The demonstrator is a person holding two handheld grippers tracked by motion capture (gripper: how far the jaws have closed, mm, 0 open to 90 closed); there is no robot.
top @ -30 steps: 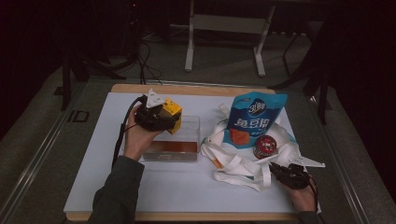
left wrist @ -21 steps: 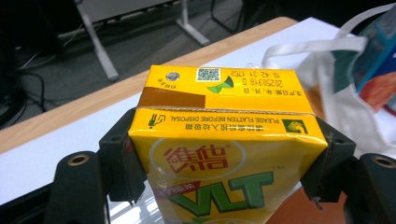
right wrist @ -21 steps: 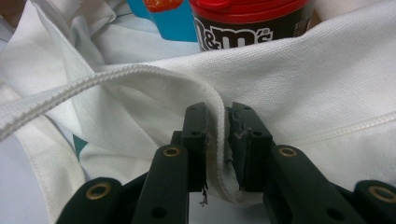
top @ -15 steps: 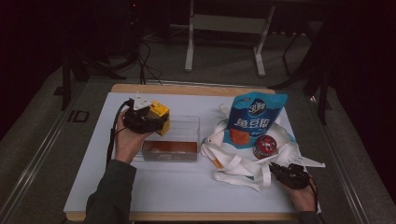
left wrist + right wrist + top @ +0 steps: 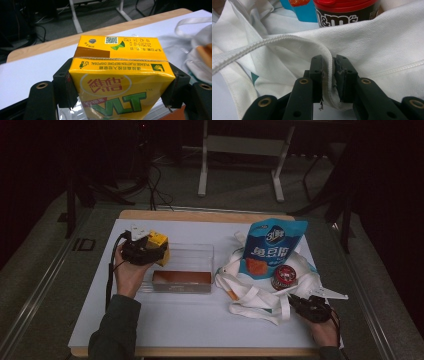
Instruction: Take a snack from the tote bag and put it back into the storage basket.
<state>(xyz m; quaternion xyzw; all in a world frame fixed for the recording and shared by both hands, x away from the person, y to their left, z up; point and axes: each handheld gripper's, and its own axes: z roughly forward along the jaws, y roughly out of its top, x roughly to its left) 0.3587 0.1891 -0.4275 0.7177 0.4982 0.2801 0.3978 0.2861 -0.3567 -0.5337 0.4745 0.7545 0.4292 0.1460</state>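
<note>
Left gripper [image 5: 120,82] clamps yellow drink carton [image 5: 117,75], held at 9 o'clock of the clear tray [image 5: 182,255]. Right gripper [image 5: 328,72] pinches white bag [image 5: 387,50] edge; its view reveals an M&M's jar [image 5: 347,12] label.

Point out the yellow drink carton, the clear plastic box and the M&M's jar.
yellow drink carton [image 5: 120,82], left gripper view, on its printed front face.
clear plastic box [image 5: 192,252], high view, on its far transparent wall.
M&M's jar [image 5: 347,15], right gripper view, on the dark label under the red lid.
</note>
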